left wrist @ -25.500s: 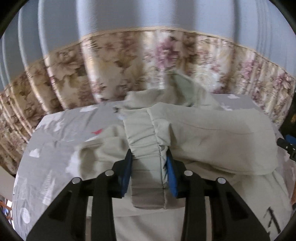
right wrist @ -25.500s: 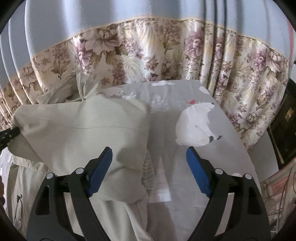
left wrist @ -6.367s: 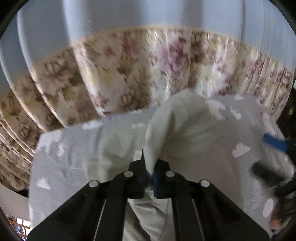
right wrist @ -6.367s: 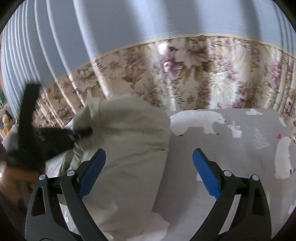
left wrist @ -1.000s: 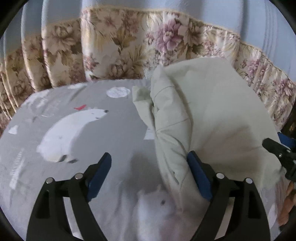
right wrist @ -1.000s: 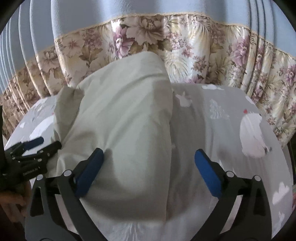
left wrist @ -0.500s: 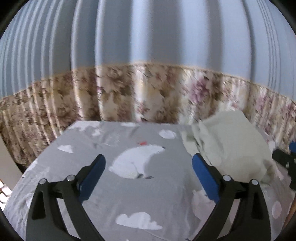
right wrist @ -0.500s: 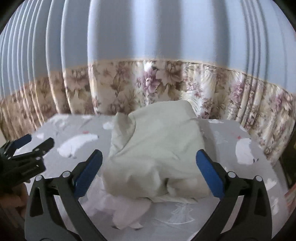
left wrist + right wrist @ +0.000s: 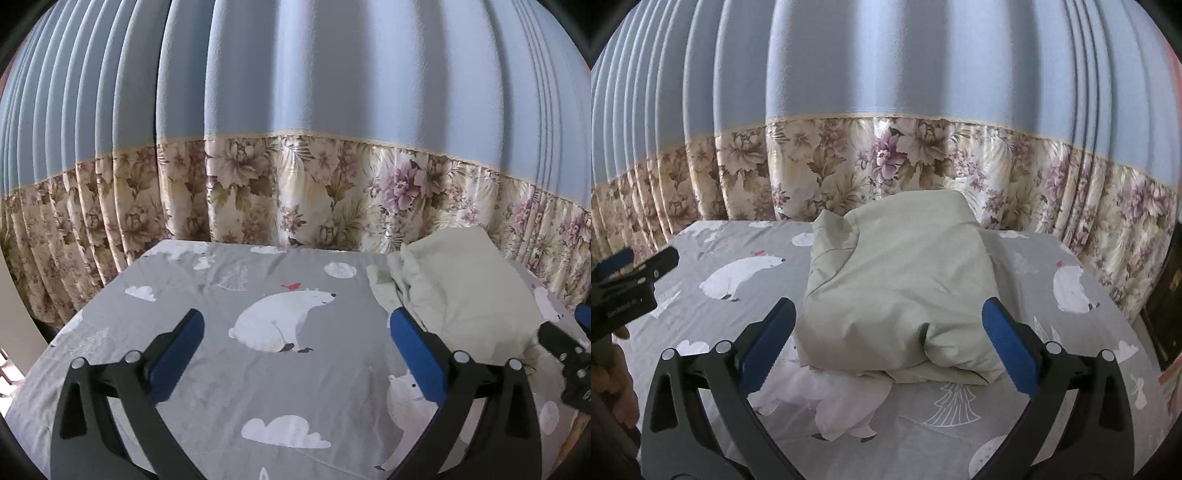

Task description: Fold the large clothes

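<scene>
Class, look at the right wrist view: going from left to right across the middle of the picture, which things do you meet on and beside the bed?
Left tongs → polar bear print on the grey sheet → folded pale green garment → second polar bear print → floral curtain.

My left gripper (image 9: pixel 295 332) has just been opening its jaws, and nothing is between them. My right gripper (image 9: pixel 886 332) also stands wide, with nothing between its blue pads (image 9: pixel 1008 343). Both point a little downward. A hand (image 9: pixel 613 391) shows at the left edge.
</scene>
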### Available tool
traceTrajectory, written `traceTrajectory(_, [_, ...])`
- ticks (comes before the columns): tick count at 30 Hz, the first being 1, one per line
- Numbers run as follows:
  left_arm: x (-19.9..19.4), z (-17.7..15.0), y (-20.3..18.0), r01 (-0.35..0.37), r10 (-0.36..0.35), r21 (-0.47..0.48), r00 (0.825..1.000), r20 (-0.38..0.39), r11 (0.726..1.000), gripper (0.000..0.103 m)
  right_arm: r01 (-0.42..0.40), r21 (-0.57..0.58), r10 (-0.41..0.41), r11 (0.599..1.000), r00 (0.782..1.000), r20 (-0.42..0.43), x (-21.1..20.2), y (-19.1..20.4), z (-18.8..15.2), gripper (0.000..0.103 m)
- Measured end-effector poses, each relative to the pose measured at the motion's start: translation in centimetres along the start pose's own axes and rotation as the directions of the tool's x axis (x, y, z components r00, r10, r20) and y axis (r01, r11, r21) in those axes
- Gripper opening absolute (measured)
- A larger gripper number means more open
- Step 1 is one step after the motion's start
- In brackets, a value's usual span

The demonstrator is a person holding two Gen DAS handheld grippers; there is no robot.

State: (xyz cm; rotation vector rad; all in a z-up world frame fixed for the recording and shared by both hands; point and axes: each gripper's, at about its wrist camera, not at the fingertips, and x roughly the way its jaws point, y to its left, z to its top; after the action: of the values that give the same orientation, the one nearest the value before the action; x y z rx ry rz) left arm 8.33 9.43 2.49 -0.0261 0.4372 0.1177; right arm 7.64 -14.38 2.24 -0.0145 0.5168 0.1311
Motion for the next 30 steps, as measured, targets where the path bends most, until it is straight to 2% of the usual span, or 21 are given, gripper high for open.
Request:
traceTrajectory(6, [-0.3, 0.1, 0.4, 0.005, -0.005, -0.022, 1.0, 0.012, 1.0, 0.101, -0.02, 0.057, 0.02, 0.998, 1.0, 0.002, -0.8, -0.8, 0.4, 0.1])
traceTrajectory(21, [-0.6, -0.1, -0.1, 0.033, -0.033, -0.007, 0.999, 0.012, 0.999, 0.101, -0.016, 0.04, 0.016, 0.999, 1.0, 0.016, -1.3, -0.7, 0.4, 0.1])
traceTrajectory(26, [-0.8, 0.0, -0.1, 0.038, -0.038, -0.012, 0.999, 0.027, 0.999, 0.101, -0.011, 0.033, 0.011, 0.999, 1.0, 0.017, -1.2, -0.7, 0.2, 0.1])
traceTrajectory(30, [-0.5, 0.0, 0.1, 0.054, -0.054, -0.034, 0.999, 0.009, 0.998, 0.101, -0.012, 0.024, 0.012, 1.0, 1.0, 0.013, -1.0, -0.6, 0.1, 0.1])
